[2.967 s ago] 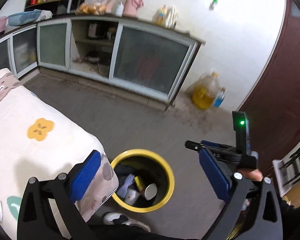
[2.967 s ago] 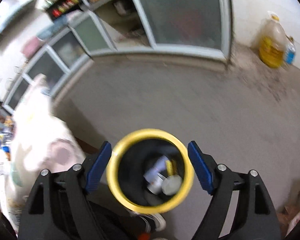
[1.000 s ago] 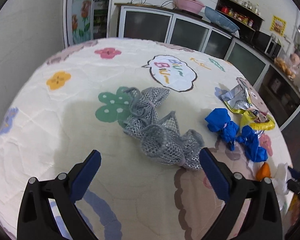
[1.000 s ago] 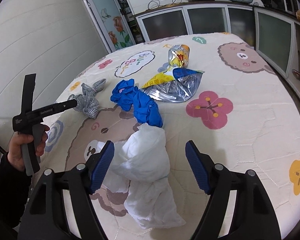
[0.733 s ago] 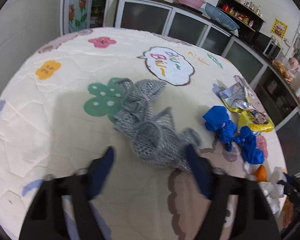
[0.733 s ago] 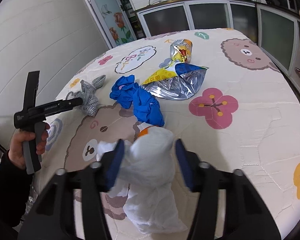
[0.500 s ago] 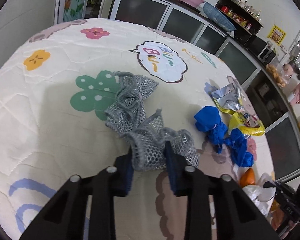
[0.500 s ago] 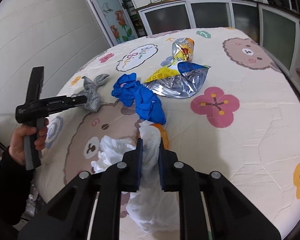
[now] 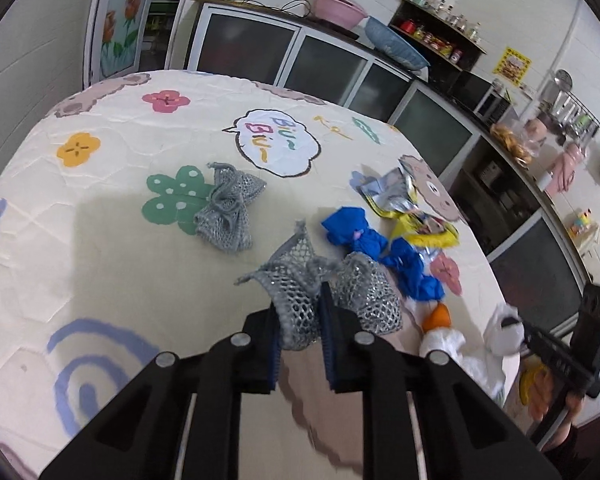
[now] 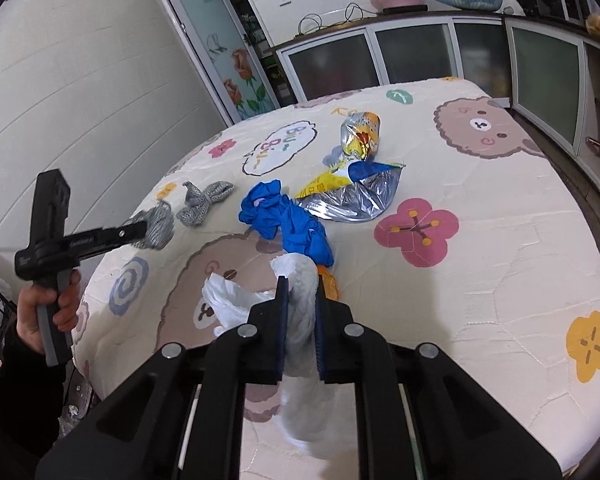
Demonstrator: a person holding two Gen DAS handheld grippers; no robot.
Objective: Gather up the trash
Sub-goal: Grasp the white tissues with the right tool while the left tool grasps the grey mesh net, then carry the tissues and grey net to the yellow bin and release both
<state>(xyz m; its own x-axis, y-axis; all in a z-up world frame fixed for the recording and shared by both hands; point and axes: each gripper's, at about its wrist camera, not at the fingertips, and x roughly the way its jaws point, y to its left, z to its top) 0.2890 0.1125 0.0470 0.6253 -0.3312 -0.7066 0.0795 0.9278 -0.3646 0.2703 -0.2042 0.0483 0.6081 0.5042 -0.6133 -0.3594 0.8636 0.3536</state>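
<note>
Jaws, left: the left gripper (image 9: 300, 320) is clamped on a grey mesh (image 9: 296, 304), pinched between the blue pads; the mesh is lifted above the bench (image 9: 100, 272), near its front edge.
Jaws, right: the right gripper (image 10: 300, 312) is clamped on a white bag (image 10: 300, 292), which rises above the pads and hangs below them over the bench's near edge.
Hidden: the bag's lower end is blurred and cut off by the gripper body in the right view. An orange scrap (image 10: 329, 283) just beside the bag is mostly covered; what it is I cannot tell. The part of the mesh between the pads is covered.
Left view only: the held mesh fans out in two lobes to either side of the pads; a second mesh (image 9: 228, 216) lies by the green flower print, apart from the held one. The right gripper shows at the right rim with a white wad at its tip.
Right view only: the left gripper shows side-on at the left edge, mesh at its tip, a hand (image 10: 48, 312) on its handle. The foil wrapper (image 10: 352, 196) lies open and flat, with a crumpled foil pack (image 10: 360, 136) behind it toward the far edge.
Both views: blue gloves (image 10: 288, 220) lie mid-bench, touching the wrapper's edge, near the white bag.
</note>
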